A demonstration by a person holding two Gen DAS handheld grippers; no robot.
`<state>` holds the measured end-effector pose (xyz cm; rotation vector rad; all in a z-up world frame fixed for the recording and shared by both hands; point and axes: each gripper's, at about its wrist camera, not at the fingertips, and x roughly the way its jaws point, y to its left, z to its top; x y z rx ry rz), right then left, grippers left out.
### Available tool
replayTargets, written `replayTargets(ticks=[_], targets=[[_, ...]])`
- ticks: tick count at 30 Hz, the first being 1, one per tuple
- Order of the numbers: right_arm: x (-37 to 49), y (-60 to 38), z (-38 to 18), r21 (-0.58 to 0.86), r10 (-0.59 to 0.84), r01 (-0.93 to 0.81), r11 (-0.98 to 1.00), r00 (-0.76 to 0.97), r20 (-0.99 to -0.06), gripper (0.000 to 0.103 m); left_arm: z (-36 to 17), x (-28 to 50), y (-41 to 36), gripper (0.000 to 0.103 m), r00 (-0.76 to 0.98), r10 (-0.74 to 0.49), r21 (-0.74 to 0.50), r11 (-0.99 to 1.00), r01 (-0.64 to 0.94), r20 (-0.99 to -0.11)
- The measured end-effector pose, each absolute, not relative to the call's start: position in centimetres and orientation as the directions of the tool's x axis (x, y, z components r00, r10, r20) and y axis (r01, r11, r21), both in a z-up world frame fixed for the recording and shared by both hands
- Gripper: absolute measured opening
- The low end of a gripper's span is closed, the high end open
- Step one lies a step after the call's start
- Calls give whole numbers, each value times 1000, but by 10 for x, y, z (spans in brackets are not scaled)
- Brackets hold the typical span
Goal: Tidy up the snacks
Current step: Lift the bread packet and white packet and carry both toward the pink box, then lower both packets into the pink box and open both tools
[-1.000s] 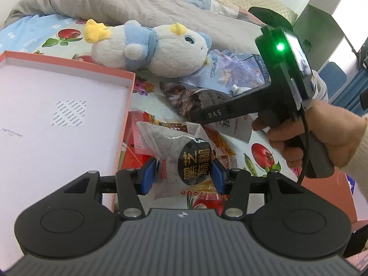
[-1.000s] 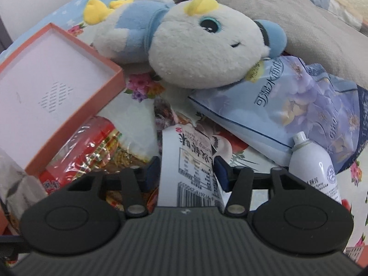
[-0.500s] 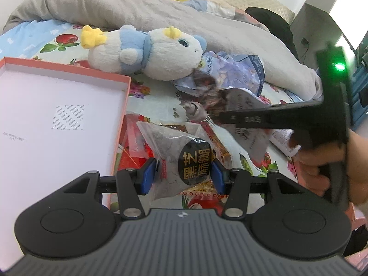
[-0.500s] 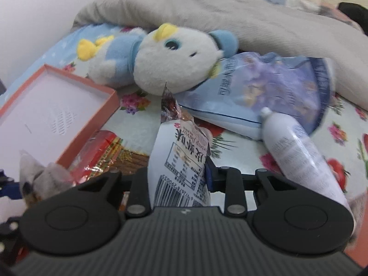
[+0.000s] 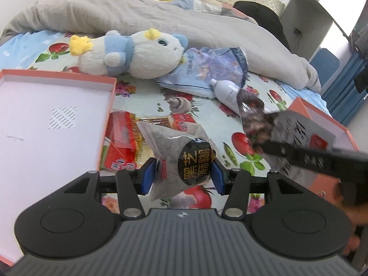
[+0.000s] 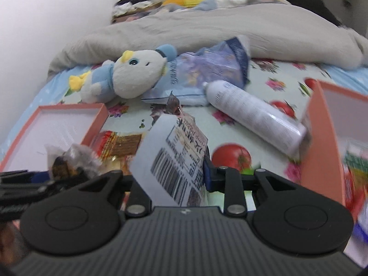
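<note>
Clear-plastic snack packet with a white barcode label (image 6: 174, 161) is now up off the bed, clamped between the jaws of the right hand-held gripper (image 6: 170, 174); a second ago it lay on the floral sheet among the other snacks with the jaws wider around it. The jaws have since narrowed onto the packet. In the left view the same packet (image 5: 253, 117) now hangs over the right-hand orange box (image 5: 322, 124), where a second ago it was near the plush. My read: pick done, transport under way, drop into that box is next. The right view is motion-blurred, so the left pad is hidden behind the label; the grip probably holds on both sides.

Grey sesame-paste pouch with a black round label (image 5: 184, 161) sits pinched between the blue pads of the left hand-held gripper (image 5: 182, 176), jaws about half apart, same as a second ago, held above the sheet.

Left on the bed: red snack pack (image 5: 122, 142) beside the open orange box lid (image 5: 105, 124), pale-blue chip bag (image 5: 207, 69), white spray bottle (image 6: 253, 115), blue-and-white plush toy (image 5: 138, 55).
</note>
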<state>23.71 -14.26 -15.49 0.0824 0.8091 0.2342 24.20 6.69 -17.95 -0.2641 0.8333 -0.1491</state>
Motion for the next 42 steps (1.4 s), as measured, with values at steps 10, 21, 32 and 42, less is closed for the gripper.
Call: replayTargets(ticks=[10,21,32,42], targets=[[186,-172,-148,183,196,-93,979,688,-699,27,-171,226,36,56,637,-267,-284,956,78,-723],[169,-201,-96,199,185,-75,977,761,-621,24,-119,226,-9,56,666,-313,-286,946,154,-677],[168,-244,-40,189,130,-32,981,838,-531,23,-51,241,-59,56,705,-357,-276,933,233,-613],[170,-294,-3,185,61,29,982,885,-462,23,-4,256,-119,56,717,-415,-265,910,320,-561]])
